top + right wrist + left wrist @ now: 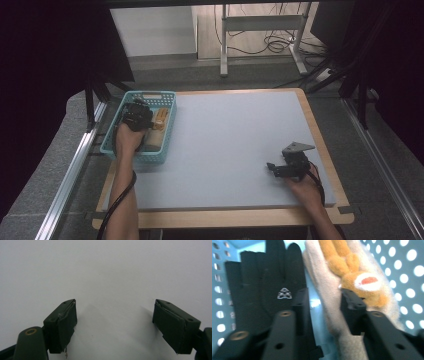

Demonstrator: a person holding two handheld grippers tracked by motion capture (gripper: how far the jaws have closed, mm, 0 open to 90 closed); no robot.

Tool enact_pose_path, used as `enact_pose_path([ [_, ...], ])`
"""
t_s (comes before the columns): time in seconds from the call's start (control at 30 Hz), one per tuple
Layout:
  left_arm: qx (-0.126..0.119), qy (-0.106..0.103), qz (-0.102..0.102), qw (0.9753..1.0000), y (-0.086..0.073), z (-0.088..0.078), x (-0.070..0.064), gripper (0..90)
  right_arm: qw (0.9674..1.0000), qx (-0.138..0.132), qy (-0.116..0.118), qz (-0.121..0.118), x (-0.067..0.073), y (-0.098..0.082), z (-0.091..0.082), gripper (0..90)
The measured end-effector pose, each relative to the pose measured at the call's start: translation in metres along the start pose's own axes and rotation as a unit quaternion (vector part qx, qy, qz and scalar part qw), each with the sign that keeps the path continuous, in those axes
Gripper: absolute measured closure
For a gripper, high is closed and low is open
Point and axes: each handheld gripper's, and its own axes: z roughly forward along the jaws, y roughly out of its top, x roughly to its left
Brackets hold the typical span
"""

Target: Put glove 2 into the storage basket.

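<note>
A light blue perforated basket (167, 131) stands at the table's left edge. Inside it lie a black glove (265, 280) and a beige glove with an orange plush animal face (362, 282). My left gripper (136, 116) hovers inside the basket, open, its jaws straddling the gap between the two gloves (322, 307). One jaw lies over the black glove, the other over the beige one. My right gripper (274, 168) rests low over the grey mat at the front right, open, with bare mat between its jaws (113, 315).
The grey mat (235, 140) covers most of the wooden table (220, 219). A metal rail (70, 170) runs along the left side. Desk legs and cables (270, 42) sit on the floor beyond the far edge.
</note>
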Motion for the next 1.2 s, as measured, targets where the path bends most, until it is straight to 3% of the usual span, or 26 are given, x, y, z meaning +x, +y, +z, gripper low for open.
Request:
enact_pose_path([
  [0.13, -0.017, 0.006, 0.002, 0.9998, -0.004, -0.006, 0.003, 36.4, 1.0000, 0.000, 0.000, 0.000, 0.000, 0.000, 0.000, 19.3],
  [0.3, -0.045, -0.004, -0.005, 0.9989, -0.007, -0.015, 0.006, 23.2, 1.0000, 0.000, 0.000, 0.000, 0.000, 0.000, 0.000, 19.3],
  [0.5, -0.061, -0.019, -0.012, 0.9979, -0.010, -0.023, 0.007, 10.8, 1.0000, 0.000, 0.000, 0.000, 0.000, 0.000, 0.000, 19.3],
  [0.93, -0.094, -0.053, 0.002, 0.9942, -0.021, -0.043, 0.002, 1.5, 1.0000, 0.000, 0.000, 0.000, 0.000, 0.000, 0.000, 19.3],
  [1.2, -0.106, -0.055, 0.020, 0.9926, -0.028, -0.051, -0.008, 0.4, 1.0000, 0.000, 0.000, 0.000, 0.000, 0.000, 0.000, 19.2],
])
